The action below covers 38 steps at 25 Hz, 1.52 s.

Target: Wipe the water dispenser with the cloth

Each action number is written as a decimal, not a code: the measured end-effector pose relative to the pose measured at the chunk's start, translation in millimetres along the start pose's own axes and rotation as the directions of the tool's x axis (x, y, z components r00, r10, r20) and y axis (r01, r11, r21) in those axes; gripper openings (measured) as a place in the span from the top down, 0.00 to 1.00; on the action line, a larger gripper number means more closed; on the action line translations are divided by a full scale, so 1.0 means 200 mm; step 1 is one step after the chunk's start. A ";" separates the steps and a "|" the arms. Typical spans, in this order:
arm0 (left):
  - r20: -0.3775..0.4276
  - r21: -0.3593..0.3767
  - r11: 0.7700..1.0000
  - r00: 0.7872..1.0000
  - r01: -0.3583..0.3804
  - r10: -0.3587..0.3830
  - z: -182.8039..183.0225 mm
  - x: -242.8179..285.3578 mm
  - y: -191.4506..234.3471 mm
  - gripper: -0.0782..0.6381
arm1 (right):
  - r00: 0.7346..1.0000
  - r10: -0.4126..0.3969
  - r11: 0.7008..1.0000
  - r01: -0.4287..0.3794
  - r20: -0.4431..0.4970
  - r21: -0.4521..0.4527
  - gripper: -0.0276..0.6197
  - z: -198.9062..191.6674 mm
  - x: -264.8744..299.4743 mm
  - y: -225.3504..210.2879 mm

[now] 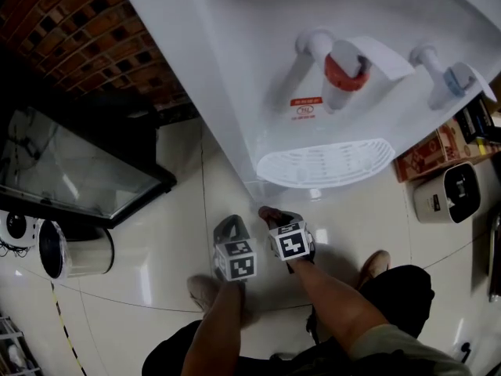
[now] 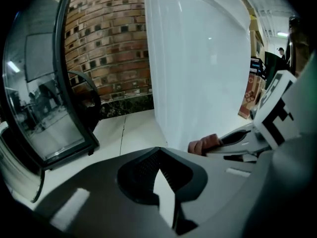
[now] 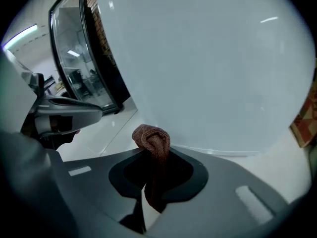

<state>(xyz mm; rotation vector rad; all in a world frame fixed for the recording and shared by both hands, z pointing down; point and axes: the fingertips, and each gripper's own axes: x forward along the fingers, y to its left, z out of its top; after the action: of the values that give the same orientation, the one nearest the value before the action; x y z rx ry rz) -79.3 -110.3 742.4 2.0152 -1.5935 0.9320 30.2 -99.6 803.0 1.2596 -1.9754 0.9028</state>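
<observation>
I'm in what looks like a shop or office hall: glossy tiled floor [image 1: 156, 229], brick wall [image 1: 78, 30], glass-fronted cabinet [image 1: 78, 171], water dispenser [image 1: 235, 77], cartons [image 1: 427, 153].

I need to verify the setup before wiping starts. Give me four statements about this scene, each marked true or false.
The right tool is shut on the cloth. True.
The left tool also holds a cloth. False: its jaws are together with nothing between them.
Both taps on the water dispenser are blue. False: there is a red tap and a blue tap.
A brick wall stands beside the dispenser. True.
</observation>
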 end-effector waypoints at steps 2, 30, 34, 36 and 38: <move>-0.013 -0.012 1.000 1.000 -0.001 0.001 -0.04 0.00 0.02 0.89 | 0.998 0.036 0.999 -0.036 -0.050 0.009 0.85 -0.03 0.10 0.09; -0.035 0.026 0.987 0.987 0.160 -0.159 0.13 0.12 -0.55 0.89 | 0.986 -0.126 0.978 0.142 -0.107 0.156 0.85 -0.08 -0.01 -0.56; -0.047 0.042 0.980 0.980 0.193 -0.191 0.15 0.14 -0.68 0.89 | 0.978 -0.171 0.959 0.193 -0.122 0.208 0.85 -0.15 -0.09 -0.74; -0.052 0.048 0.977 0.977 0.207 -0.205 0.16 0.15 -0.74 0.89 | 0.970 -0.215 0.942 0.237 -0.115 0.239 0.85 -0.16 -0.14 -0.88; -0.056 0.056 0.974 0.975 0.220 -0.217 0.17 0.16 -0.81 0.89 | 0.961 -0.254 0.922 0.273 -0.106 0.275 0.85 -0.18 -0.20 -1.02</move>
<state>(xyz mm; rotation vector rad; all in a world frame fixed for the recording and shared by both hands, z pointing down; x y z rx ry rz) 88.3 -113.2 755.4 2.1401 -1.2990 0.9487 237.0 -114.5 835.8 1.5909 -1.6100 1.1059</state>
